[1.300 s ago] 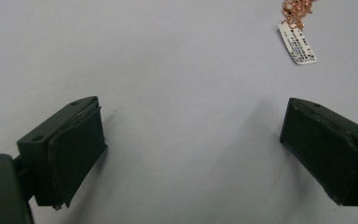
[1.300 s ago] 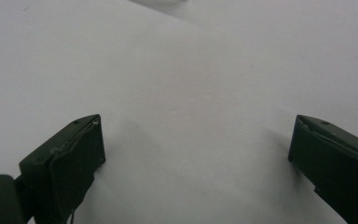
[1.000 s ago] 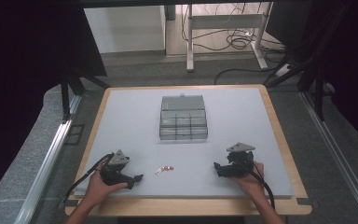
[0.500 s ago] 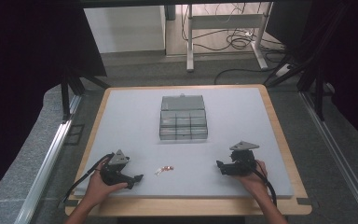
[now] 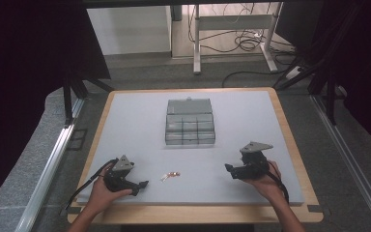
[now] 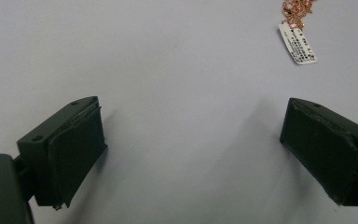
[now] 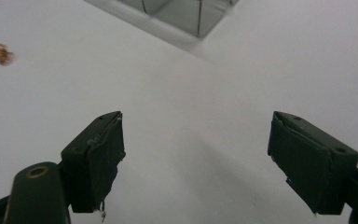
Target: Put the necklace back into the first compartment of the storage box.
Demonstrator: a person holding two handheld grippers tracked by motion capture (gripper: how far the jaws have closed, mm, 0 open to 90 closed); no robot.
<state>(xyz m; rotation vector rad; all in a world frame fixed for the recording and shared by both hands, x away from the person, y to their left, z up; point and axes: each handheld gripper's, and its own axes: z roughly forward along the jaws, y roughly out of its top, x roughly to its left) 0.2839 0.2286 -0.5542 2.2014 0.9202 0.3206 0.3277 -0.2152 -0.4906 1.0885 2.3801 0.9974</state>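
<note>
Grey matting covers the wood-edged counter (image 5: 290,145), which stands on a dim floor with a metal frame and loose cables beyond its far edge. Near the front of the mat, between the two grippers, lies a small rose-gold chain (image 5: 173,174) with a white printed tag (image 6: 297,43) attached; in the left gripper view the chain sits at the top right, ahead of the jaws and apart from them, and in the right gripper view it is a small blurred cluster at the far left edge. Behind it, toward the middle of the counter, stands a clear plastic compartment box (image 5: 190,122) with its lid raised toward the back; a corner of it shows at the top of the right gripper view. The left gripper (image 5: 143,183) rests low at the front left, held by the person's left hand (image 5: 101,193), its jaws spread wide over bare mat with nothing between them. The right gripper (image 5: 229,168) is held by the right hand (image 5: 265,181) at the front right, pointing toward the chain, its jaws likewise wide apart and empty.
</note>
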